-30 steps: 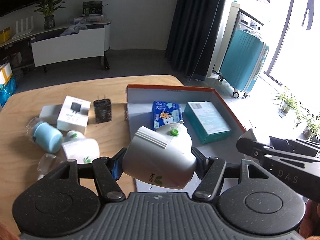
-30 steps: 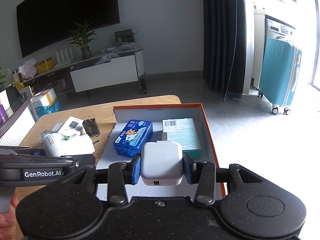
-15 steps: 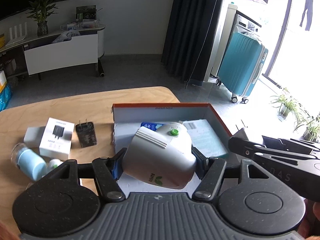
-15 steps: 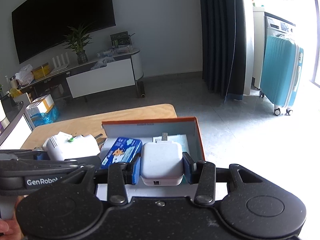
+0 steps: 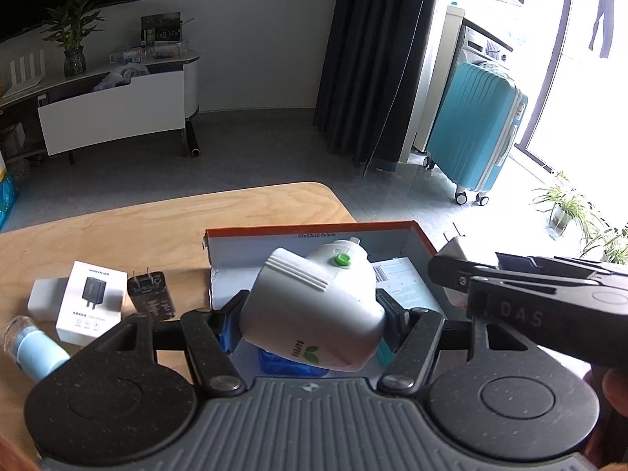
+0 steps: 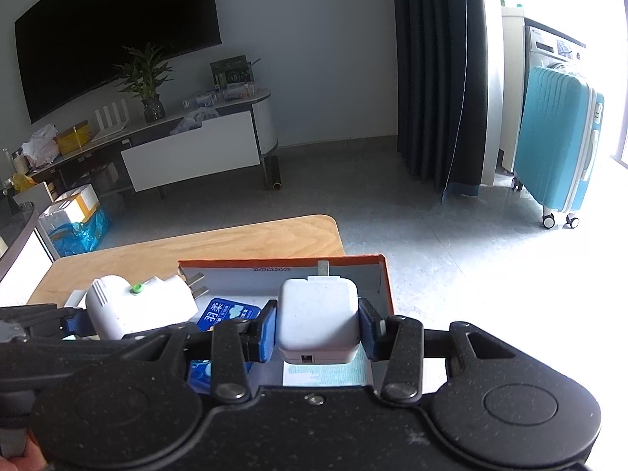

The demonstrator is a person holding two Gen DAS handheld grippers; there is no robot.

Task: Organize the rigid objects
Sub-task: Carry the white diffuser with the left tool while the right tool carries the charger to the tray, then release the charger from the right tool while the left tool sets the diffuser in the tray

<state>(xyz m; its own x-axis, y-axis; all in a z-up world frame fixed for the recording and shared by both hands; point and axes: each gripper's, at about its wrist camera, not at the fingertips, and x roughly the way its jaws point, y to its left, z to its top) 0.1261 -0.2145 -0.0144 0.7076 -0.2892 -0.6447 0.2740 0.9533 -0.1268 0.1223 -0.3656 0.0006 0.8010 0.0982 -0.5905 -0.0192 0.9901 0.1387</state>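
Note:
My left gripper (image 5: 310,322) is shut on a white plug adapter with a green button (image 5: 314,306), held above the orange-rimmed open box (image 5: 310,231). It also shows in the right wrist view (image 6: 137,306). My right gripper (image 6: 318,329) is shut on a white square charger (image 6: 318,318), held over the same box (image 6: 376,259). In the box lie a blue tissue pack (image 6: 227,314) and a teal-edged carton (image 5: 396,274), both partly hidden.
On the wooden table (image 5: 157,227) left of the box lie a white charger box (image 5: 92,300), a black plug (image 5: 151,294), a white block (image 5: 45,298) and a light blue cylinder (image 5: 37,351). A teal suitcase (image 5: 475,133) stands on the floor beyond.
Both grippers have pulled back and risen with their loads. The box and table items now appear farther away and lower in both views.

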